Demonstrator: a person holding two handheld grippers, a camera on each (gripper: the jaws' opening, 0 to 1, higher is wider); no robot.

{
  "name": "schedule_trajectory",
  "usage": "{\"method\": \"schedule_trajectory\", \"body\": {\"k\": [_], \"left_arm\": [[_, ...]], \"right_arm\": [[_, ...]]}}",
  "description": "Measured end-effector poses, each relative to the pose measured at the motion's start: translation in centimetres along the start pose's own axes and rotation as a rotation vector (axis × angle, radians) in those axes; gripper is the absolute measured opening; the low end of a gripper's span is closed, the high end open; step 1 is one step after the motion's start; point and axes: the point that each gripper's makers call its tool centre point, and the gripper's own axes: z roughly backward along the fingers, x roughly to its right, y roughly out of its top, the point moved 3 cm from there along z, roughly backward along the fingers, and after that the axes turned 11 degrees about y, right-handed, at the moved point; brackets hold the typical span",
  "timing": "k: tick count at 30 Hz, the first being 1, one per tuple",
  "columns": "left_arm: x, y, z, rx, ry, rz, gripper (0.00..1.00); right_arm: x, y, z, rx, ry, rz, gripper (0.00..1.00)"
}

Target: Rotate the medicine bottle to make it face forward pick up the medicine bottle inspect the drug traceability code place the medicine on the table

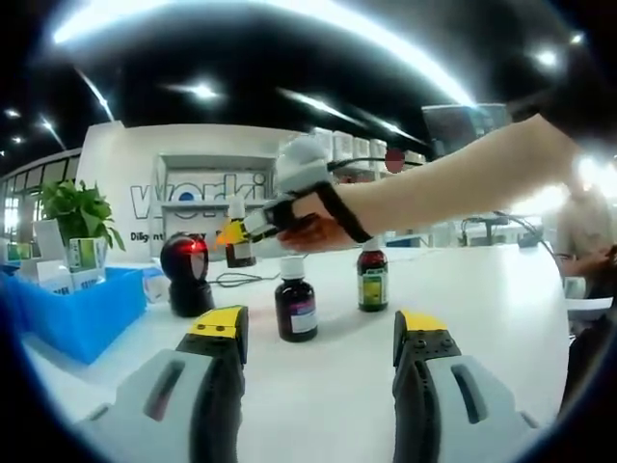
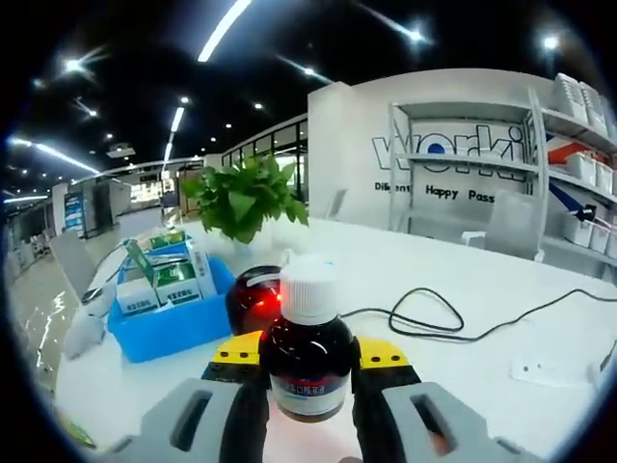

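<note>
dark glass: the small amber-brown medicine bottle with a white screw cap and a white paper label (image 2: 308,362) is pinched at its body between the yellow-tipped jaws of the right gripper (image 2: 308,378), held upright in front of the scanner, off the table.
handling: judged rigid, smooth and breakable; light enough for a side pinch, but the round wall could turn or slip between flat pads.
hold point: best on the lower body across the label band, below the shoulder, not on the cap, which may turn.
scanner: a round black barcode scanner with a red glowing window (image 2: 254,297) sits just behind the held bottle; in the left gripper view, the same bottle (image 1: 239,241) is held beside the scanner (image 1: 187,273).
left gripper: the left gripper (image 1: 321,338) is spread wide and holds nothing, low over the white table (image 1: 482,318).
other bottles: a dark bottle with a purple label (image 1: 295,309) and a dark bottle with a green label (image 1: 373,277) stand upright, apart, ahead of the left jaws.
surroundings: a blue plastic bin of boxed medicines (image 2: 174,299), a green potted plant (image 2: 246,198) and a black cable (image 2: 434,318) lie beyond.
</note>
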Motion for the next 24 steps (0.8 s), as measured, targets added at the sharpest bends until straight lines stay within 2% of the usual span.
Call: {"method": "schedule_trajectory", "body": {"k": [2,9,16,24], "left_arm": [[-0.1,0.0,0.0,0.0,0.004,0.001,0.52],[-0.1,0.0,0.0,0.001,0.003,0.003,0.51],[-0.1,-0.2,-0.1,-0.011,0.002,0.003,0.51],[0.1,-0.2,-0.1,-0.014,-0.002,-0.004,0.51]], "right_arm": [[0.2,0.2,0.4,0.008,-0.001,0.008,0.28],[1.0,2.9,2.4,0.055,-0.009,0.004,0.28],[0.8,5.3,5.5,0.103,0.001,0.064,0.28],[1.2,7.8,9.6,0.158,-0.002,0.081,0.28]]}}
